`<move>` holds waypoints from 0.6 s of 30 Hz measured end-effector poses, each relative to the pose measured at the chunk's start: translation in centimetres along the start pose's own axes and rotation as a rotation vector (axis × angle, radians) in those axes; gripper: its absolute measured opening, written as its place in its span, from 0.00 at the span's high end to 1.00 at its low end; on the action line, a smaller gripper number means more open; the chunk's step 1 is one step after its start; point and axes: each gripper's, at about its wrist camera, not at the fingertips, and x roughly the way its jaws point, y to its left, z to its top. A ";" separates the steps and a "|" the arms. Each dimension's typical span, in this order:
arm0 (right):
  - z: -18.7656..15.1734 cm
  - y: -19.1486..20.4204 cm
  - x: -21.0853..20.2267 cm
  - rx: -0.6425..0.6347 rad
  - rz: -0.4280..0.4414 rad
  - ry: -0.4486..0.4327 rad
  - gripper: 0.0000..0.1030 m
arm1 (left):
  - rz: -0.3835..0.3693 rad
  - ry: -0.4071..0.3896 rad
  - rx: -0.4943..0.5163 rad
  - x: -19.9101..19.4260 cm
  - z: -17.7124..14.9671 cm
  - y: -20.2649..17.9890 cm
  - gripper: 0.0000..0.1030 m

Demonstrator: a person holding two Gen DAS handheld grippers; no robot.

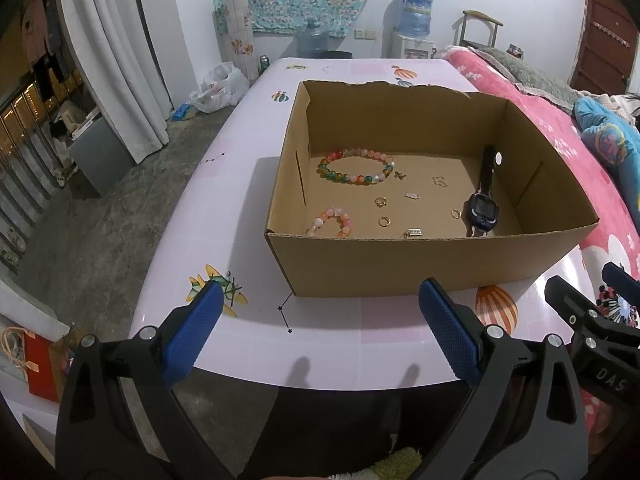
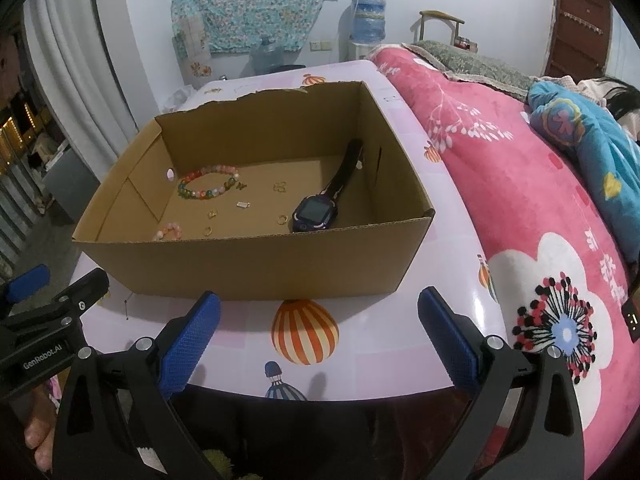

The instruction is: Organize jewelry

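Observation:
An open cardboard box point(image 1: 400, 264) point(image 2: 256, 268) stands on the pink table. Inside lie a large multicoloured bead bracelet point(image 1: 354, 166) point(image 2: 208, 182), a small pink bead bracelet point(image 1: 332, 222) point(image 2: 168, 233), a dark smartwatch point(image 1: 480, 208) point(image 2: 316, 210) and several small gold rings and charms point(image 1: 385, 221) point(image 2: 282, 219). My left gripper point(image 1: 320, 304) hangs open in front of the box's near wall, holding nothing. My right gripper point(image 2: 318, 312) is open too, just before the box's near right part, over a striped balloon print point(image 2: 305, 330).
A pink flowered blanket point(image 2: 540, 200) covers a bed along the table's right side, with someone lying at its far end. White curtains point(image 1: 116, 60), a plastic bag point(image 1: 218, 88) and water bottles point(image 1: 416, 10) stand beyond the table. The table's near edge point(image 1: 320, 372) is just under the grippers.

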 end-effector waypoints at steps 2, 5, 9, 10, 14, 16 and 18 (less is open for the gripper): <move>0.0 0.0 0.0 0.001 0.002 -0.001 0.07 | 0.000 0.001 0.000 0.0 0.0 0.0 0.08; 0.0 0.0 0.0 0.002 0.002 -0.001 0.07 | 0.000 0.002 0.001 0.0 0.0 0.0 0.08; 0.0 0.0 0.0 0.000 0.002 -0.001 0.07 | -0.001 0.004 0.000 0.0 0.0 0.0 0.08; 0.0 0.0 0.0 0.000 0.002 -0.001 0.07 | -0.001 0.004 0.000 0.0 0.0 0.0 0.08; 0.0 0.0 0.0 0.002 0.004 0.002 0.07 | 0.004 0.005 0.004 0.1 -0.1 -0.1 0.08; 0.0 0.0 -0.1 0.002 0.006 0.002 0.07 | 0.004 0.007 0.005 0.0 -0.2 -0.1 0.08; 0.0 0.0 -0.1 0.000 0.005 0.001 0.07 | 0.004 0.008 0.005 0.1 -0.2 -0.1 0.08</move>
